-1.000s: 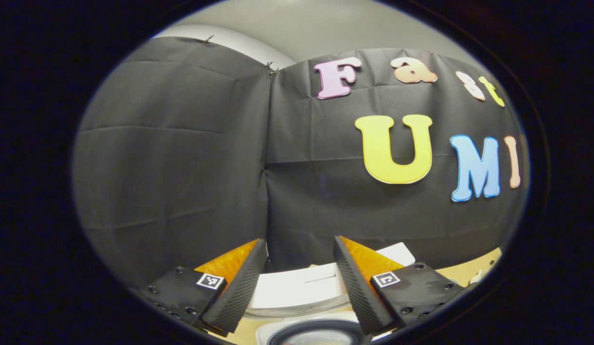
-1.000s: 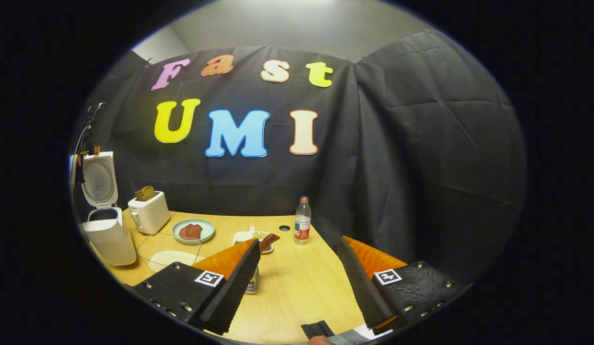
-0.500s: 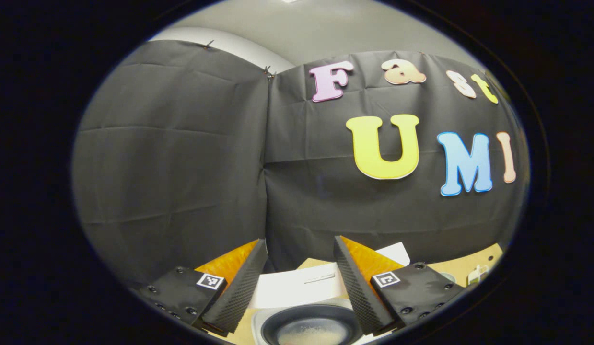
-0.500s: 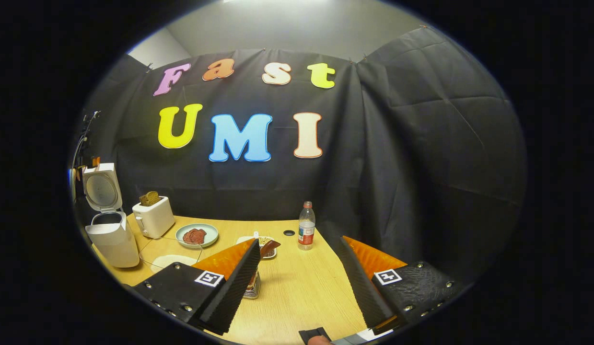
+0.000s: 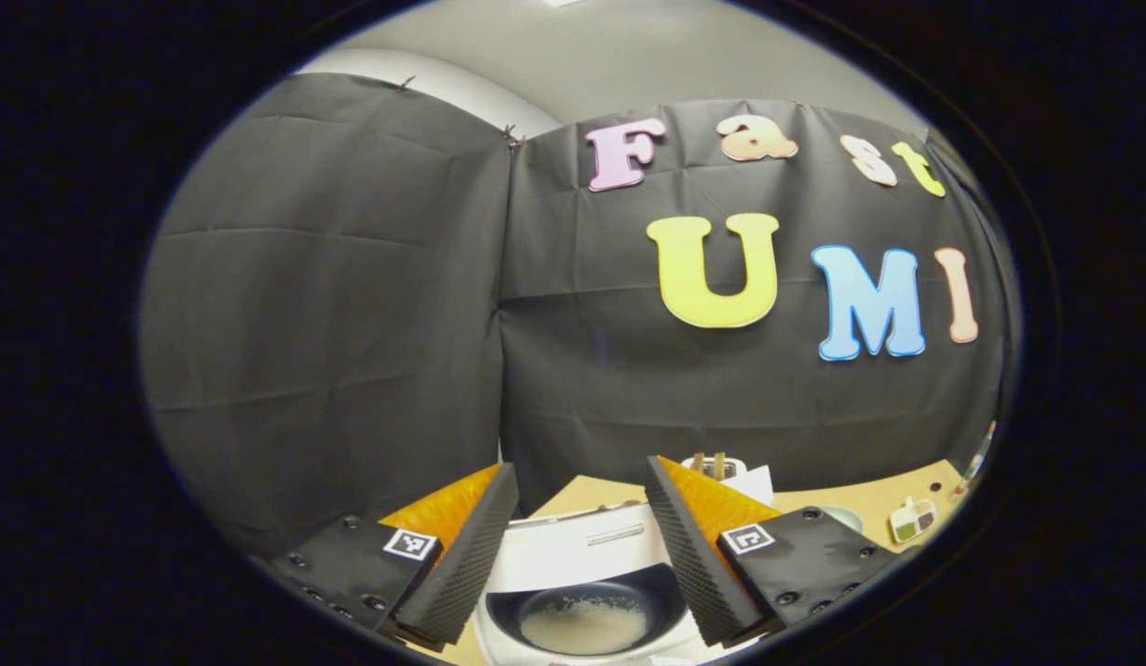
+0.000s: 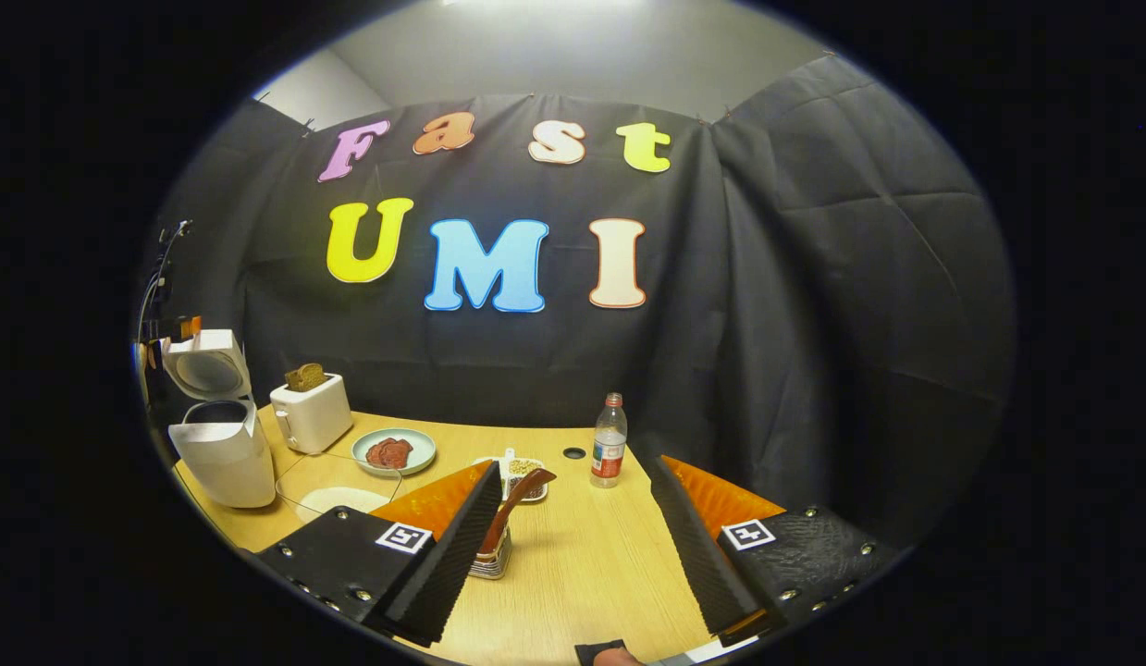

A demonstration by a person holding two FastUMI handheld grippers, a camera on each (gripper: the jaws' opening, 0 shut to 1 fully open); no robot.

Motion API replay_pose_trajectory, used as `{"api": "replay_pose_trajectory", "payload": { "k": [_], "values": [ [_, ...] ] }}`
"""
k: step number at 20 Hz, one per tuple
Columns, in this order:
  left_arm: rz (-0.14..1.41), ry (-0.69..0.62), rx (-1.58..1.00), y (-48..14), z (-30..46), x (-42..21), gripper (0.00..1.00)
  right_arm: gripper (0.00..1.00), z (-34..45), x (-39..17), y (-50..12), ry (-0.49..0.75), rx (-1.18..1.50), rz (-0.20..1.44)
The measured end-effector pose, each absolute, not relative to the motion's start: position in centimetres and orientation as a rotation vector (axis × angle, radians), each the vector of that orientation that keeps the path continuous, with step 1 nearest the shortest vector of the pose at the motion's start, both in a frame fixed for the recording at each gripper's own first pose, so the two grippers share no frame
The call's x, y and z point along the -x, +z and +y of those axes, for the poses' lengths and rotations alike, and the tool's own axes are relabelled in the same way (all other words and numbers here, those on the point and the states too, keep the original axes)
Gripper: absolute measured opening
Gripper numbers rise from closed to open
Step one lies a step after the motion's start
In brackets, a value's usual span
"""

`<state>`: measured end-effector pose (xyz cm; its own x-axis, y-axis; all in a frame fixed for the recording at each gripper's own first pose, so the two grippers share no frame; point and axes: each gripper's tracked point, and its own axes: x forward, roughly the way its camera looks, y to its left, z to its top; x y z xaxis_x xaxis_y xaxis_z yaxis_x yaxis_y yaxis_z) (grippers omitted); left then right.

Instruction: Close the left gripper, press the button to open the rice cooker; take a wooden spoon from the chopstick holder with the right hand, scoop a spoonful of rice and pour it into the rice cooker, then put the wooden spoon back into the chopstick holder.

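Observation:
The white rice cooker (image 6: 223,453) stands at the table's left edge with its lid (image 6: 205,363) raised. In the left gripper view its dark inner pot (image 5: 586,606) lies just below my fingers, a pale layer of rice (image 5: 584,627) on its bottom. My left gripper (image 5: 580,472) hangs open above the pot, holding nothing. A brown wooden spoon (image 6: 517,499) stands in the chopstick holder (image 6: 489,562), right by the inner side of my right gripper's left finger (image 6: 448,546). My right gripper (image 6: 575,467) is open and empty, above the table.
A white toaster (image 6: 311,416) with toast stands beside the cooker, then a pale green plate (image 6: 394,451) with dark red food. A small dish of grains (image 6: 523,470) and a water bottle (image 6: 609,442) stand farther back. A cable loops across the wooden table (image 6: 582,573).
The left gripper view has tipped down, so the pot and its rice now show in full. The right gripper has shifted, and the spoon and holder show clearer between its fingers.

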<state>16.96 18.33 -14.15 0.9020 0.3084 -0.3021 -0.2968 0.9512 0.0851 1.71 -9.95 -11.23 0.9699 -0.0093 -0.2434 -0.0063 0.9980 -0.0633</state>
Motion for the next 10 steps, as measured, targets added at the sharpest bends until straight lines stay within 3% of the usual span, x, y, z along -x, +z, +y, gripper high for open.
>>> {"api": "replay_pose_trajectory", "payload": {
  "k": [6, 7, 10],
  "values": [
    [0.341, 0.285, -0.027, -17.1, 16.4, -14.1, 0.96, 0.98, -10.0, -2.2, -11.5, 0.014, 0.052, 0.25],
    [0.346, 0.281, -0.022, -17.7, 16.2, -13.7, 1.0, 0.98, -10.1, -2.2, -11.6, 0.015, 0.052, 0.253],
    [0.361, 0.276, -0.011, -19.1, 15.6, -12.7, 0.96, 0.98, -9.9, -2.3, -11.8, 0.019, 0.052, 0.256]
  ]
}}
